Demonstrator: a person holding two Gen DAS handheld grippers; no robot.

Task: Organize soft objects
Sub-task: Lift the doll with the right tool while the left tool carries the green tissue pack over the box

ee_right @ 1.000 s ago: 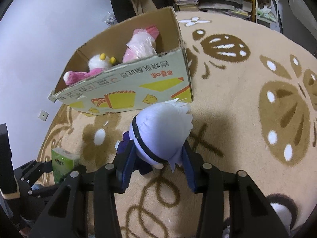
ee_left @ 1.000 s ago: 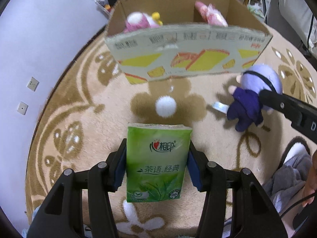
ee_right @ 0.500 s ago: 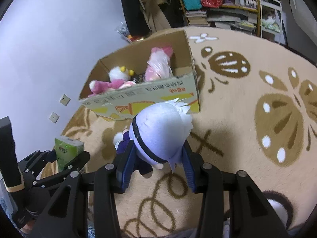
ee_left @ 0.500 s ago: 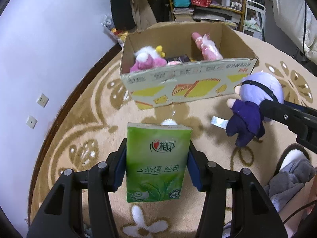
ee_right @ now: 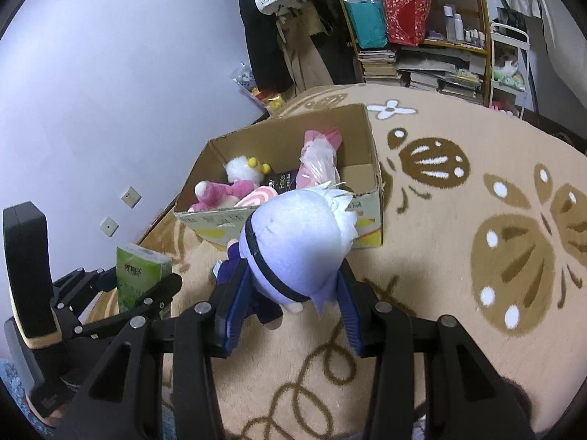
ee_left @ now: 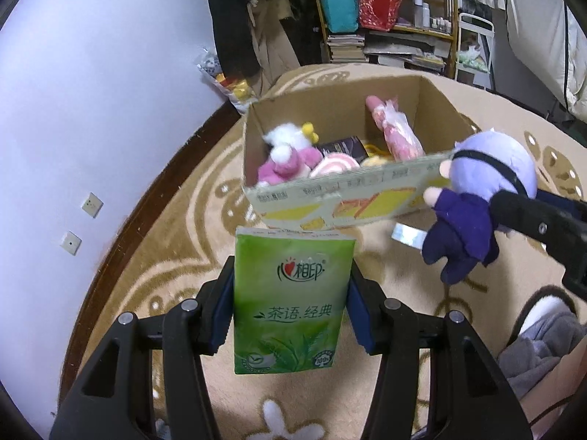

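My left gripper (ee_left: pixel 291 308) is shut on a green tissue pack (ee_left: pixel 290 300) and holds it in the air in front of an open cardboard box (ee_left: pixel 330 198). My right gripper (ee_right: pixel 290 304) is shut on a lavender-haired plush doll (ee_right: pixel 297 242) in dark purple clothes, also held above the carpet near the box (ee_right: pixel 374 168). The doll (ee_left: pixel 477 198) shows at the right of the left wrist view. The box holds a pink-and-white plush (ee_left: pixel 286 154), a pink wrapped toy (ee_left: pixel 396 135) and other soft items.
A beige carpet with brown patterns (ee_right: pixel 477 220) covers the floor. A lavender wall (ee_left: pixel 91 91) is on the left. Shelves with bags and books (ee_right: pixel 414 36) stand behind the box. A grey garment (ee_left: pixel 543 348) lies at the right. A small silvery strip (ee_left: pixel 407 236) lies beside the box.
Both grippers have risen with their loads, so the box looks smaller and its inside is in view. The white ball on the carpet is out of sight now.
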